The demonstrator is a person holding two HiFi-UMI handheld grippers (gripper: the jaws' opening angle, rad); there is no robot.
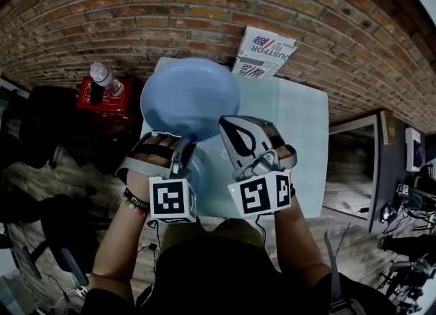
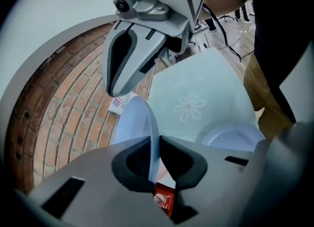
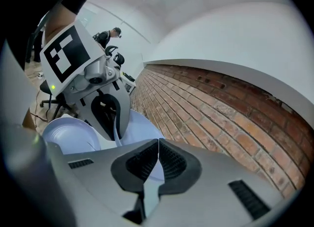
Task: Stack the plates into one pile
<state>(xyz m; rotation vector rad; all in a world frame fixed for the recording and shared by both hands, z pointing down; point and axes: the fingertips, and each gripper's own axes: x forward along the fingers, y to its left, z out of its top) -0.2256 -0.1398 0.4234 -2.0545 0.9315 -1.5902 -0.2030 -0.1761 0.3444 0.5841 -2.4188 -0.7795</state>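
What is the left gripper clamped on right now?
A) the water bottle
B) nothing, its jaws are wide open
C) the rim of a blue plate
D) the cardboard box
C: in the left gripper view, the left gripper has its pads closed on the thin rim of the blue plate, which stands edge-on between them.

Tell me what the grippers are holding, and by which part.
One blue plate, shared by both. The left gripper pinches its near rim, and the right gripper is shut on the same rim a little further along.
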